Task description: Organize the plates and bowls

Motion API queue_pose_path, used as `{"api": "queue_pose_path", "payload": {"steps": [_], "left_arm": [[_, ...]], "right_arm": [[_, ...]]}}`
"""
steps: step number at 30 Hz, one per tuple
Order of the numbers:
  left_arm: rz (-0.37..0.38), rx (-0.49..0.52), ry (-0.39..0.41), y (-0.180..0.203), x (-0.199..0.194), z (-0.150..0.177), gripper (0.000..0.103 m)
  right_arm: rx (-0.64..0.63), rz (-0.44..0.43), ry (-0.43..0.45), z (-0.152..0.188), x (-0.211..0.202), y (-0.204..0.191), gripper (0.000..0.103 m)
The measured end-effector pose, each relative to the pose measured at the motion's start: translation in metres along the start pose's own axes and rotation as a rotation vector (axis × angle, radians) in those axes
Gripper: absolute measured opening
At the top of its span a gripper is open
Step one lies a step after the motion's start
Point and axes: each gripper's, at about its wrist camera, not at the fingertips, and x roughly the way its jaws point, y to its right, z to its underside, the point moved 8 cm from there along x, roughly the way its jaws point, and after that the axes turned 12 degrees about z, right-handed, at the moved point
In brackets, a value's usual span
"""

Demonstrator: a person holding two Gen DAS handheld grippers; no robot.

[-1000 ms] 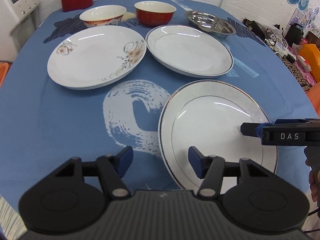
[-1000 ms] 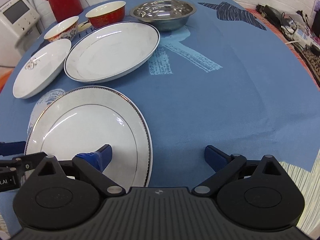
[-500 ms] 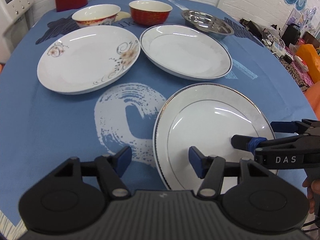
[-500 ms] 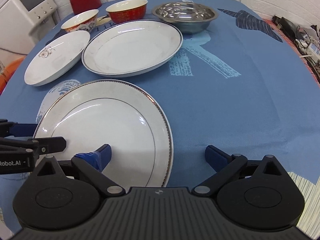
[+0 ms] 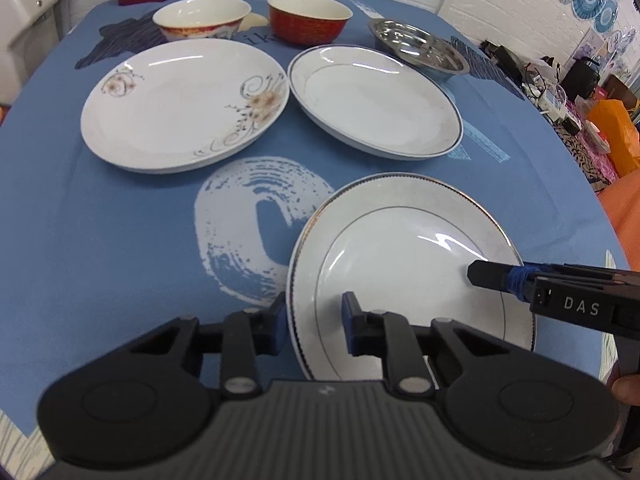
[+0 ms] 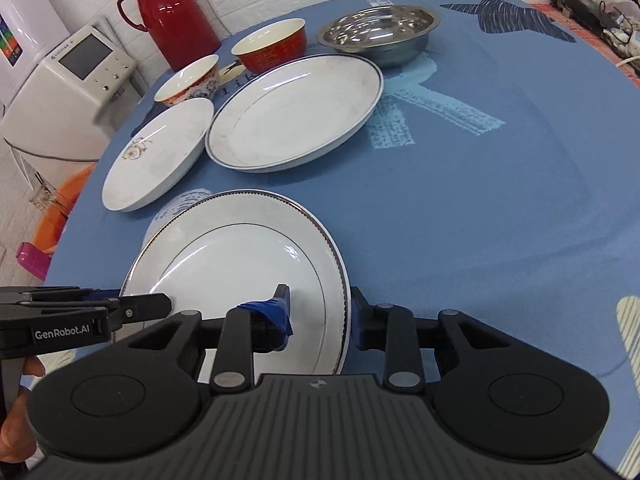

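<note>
A white gold-rimmed plate (image 5: 400, 248) (image 6: 232, 256) lies nearest on the blue tablecloth. My left gripper (image 5: 314, 320) is shut on its left rim, with one finger outside the edge and one on the plate's face. At the opposite rim my right gripper (image 6: 320, 314) is shut in the same way, its taped finger on the face. Each gripper shows in the other's view: the right gripper (image 5: 480, 274) and the left gripper (image 6: 152, 306). Behind lie a floral plate (image 5: 180, 100) (image 6: 160, 160) and a blue-rimmed plate (image 5: 372, 96) (image 6: 296, 112).
At the back stand a white patterned bowl (image 5: 200, 16) (image 6: 188, 80), a red bowl (image 5: 308, 16) (image 6: 272, 46) and a steel bowl (image 5: 416, 44) (image 6: 380, 32). A red thermos (image 6: 172, 12) stands behind them. A white appliance (image 6: 72, 76) sits off the table's left.
Both grippers have narrowed their jaws from wide open onto opposite rims of the gold-rimmed plate. The other plates and the bowls have not moved.
</note>
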Motion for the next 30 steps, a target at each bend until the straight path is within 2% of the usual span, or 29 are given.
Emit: {"api": "queue_pose_path", "payload": {"steps": [6,10,19,24,26,27,28,29,30], "left_arm": [[-0.094,-0.003,0.025,-0.037,-0.035,0.017,0.017],[-0.115,-0.025,0.04,-0.058,-0.052,0.024,0.017],[-0.085,-0.064,0.047,-0.072,-0.056,0.039,0.018],[-0.091,-0.068,0.045,-0.08,-0.061,0.04,0.019],[-0.085,-0.057,0.043,-0.081,-0.06,0.04,0.02],[-0.08,-0.051,0.035,-0.081,-0.06,0.04,0.023],[-0.07,-0.048,0.034,-0.081,-0.06,0.039,0.039],[-0.068,-0.046,0.041,-0.083,-0.062,0.038,0.06],[-0.074,-0.043,0.063,-0.086,-0.067,0.034,0.061]], "right_arm": [[-0.101,-0.069,-0.003,0.012,0.003,-0.06,0.019],[-0.14,-0.091,-0.013,0.017,0.004,-0.083,0.02],[-0.17,-0.086,-0.017,0.031,0.0,-0.09,0.024],[-0.235,-0.112,-0.033,0.036,-0.001,-0.1,0.026],[-0.209,-0.137,-0.065,0.031,0.001,-0.098,0.026],[-0.174,-0.164,-0.086,0.027,0.002,-0.095,0.026],[-0.132,-0.191,-0.095,0.022,0.0,-0.09,0.025],[-0.103,-0.198,-0.077,0.014,-0.004,-0.083,0.025],[-0.083,-0.187,-0.045,0.004,-0.008,-0.074,0.025]]}}
